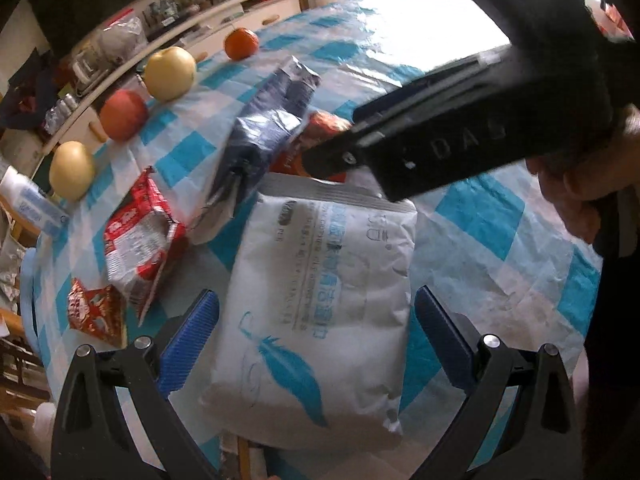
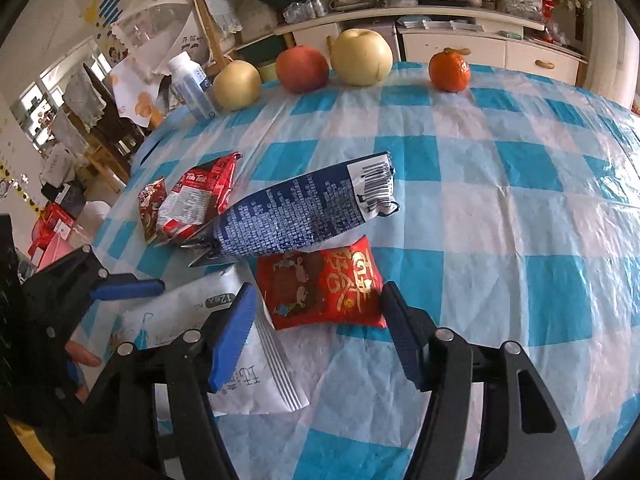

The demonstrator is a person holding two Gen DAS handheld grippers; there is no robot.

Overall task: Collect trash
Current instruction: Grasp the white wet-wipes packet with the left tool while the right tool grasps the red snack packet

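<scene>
Red snack packet [image 2: 320,284] lay at twelve o'clock between my right claw [image 2: 320,334] pads, apart, untouched; my left claw [image 1: 316,344] gaped around the white pouch [image 1: 320,304]. Slick foil could squirt out sideways.

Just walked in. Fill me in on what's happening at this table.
A person with a claw in each hand is collecting wrappers off the checked tablecloth. The left claw straddles the white feather-print pouch, open, not gripping. The right claw hangs open around the red snack packet, pads not touching it. A dark blue bag and red wrappers wait behind; the fruit lines the far edge.
</scene>
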